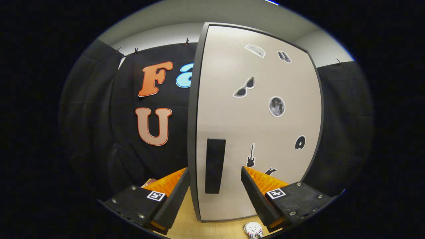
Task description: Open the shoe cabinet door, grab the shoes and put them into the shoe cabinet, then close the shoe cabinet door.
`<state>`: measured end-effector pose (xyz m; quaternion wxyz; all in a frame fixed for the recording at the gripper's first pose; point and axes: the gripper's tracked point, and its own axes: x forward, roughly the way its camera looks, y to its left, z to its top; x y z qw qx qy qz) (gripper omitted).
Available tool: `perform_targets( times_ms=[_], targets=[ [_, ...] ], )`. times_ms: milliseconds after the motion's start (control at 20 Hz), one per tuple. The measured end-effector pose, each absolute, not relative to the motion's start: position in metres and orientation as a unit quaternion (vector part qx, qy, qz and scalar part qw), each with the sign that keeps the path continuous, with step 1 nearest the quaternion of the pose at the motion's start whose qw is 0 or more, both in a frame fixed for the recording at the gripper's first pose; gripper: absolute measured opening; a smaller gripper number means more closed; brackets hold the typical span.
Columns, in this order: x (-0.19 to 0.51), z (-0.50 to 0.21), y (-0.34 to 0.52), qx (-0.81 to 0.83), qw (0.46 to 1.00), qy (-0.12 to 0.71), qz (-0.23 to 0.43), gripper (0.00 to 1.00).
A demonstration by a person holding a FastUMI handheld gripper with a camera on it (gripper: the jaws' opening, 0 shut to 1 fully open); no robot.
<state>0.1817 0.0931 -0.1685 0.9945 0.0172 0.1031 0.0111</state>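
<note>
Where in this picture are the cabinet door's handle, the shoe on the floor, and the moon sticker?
door handle [214, 166]: gripper view, middle of the dark bar, between the open jaws.
shoe [253, 230]: gripper view, its white upper.
moon sticker [277, 106]: gripper view, disc centre.

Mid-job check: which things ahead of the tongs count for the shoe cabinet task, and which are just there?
For the job:
- shoe cabinet door, shut
- its dark handle, between the open fingers of the tongs
- white shoe on the wooden floor, by the cabinet's foot

Just there:
- stickers on the door: sunglasses, moon, guitar
- black cloth wall
</note>
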Motion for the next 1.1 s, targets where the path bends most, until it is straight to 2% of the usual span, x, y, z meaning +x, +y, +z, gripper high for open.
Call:
perform_targets(
  times_ms=[150,350,400,500,750,1100],
  targets=[
    [0.198,-0.187,0.097,0.037,0.992,0.119,0.013,0.93],
    [0.212,-0.198,0.101,0.034,0.991,0.126,0.006,0.66],
    [0.214,-0.205,0.104,0.033,0.99,0.14,0.012,0.54],
    [0.215,-0.204,0.103,0.041,0.99,0.136,0.01,0.38],
    [0.209,-0.203,0.103,0.029,0.992,0.123,0.01,0.29],
    [0.178,-0.201,0.093,0.042,0.991,0.123,0.038,0.27]
  ],
)
